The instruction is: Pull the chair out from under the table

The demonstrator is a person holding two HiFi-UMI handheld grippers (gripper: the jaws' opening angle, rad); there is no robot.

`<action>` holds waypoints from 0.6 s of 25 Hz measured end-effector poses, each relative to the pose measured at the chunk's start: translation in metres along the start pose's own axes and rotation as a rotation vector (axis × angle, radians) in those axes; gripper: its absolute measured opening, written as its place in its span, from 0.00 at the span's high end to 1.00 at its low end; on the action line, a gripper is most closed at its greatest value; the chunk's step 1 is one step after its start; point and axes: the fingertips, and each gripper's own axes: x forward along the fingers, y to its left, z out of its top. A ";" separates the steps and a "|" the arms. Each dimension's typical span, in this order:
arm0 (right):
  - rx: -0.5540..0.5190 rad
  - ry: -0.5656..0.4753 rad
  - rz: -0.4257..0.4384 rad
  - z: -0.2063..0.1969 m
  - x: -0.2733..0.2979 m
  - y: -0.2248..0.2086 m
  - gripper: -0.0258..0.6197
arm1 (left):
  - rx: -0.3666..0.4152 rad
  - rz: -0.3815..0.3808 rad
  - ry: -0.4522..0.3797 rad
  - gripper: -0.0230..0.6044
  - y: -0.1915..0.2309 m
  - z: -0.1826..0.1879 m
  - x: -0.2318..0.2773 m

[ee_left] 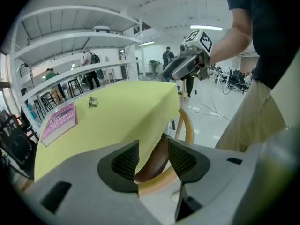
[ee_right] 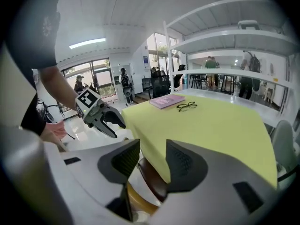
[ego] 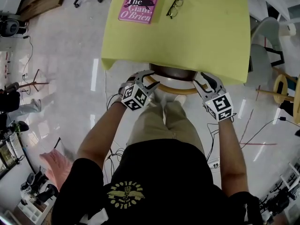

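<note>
Chair is sitting tucked under the yellow table, so no pulling is done yet. You are holding the left gripper and right gripper spread over its curved back rail, pinching nothing. Its back is facing you, and the rail is running left to right.

Tablecloth overhangs chair seat, backrest stands clear outside it

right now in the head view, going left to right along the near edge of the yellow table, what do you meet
left gripper → chair, tucked under the table edge → right gripper
</note>
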 end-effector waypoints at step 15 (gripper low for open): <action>-0.087 0.266 0.167 -0.092 0.037 0.024 0.62 | 0.190 -0.210 0.172 0.62 -0.039 -0.037 0.048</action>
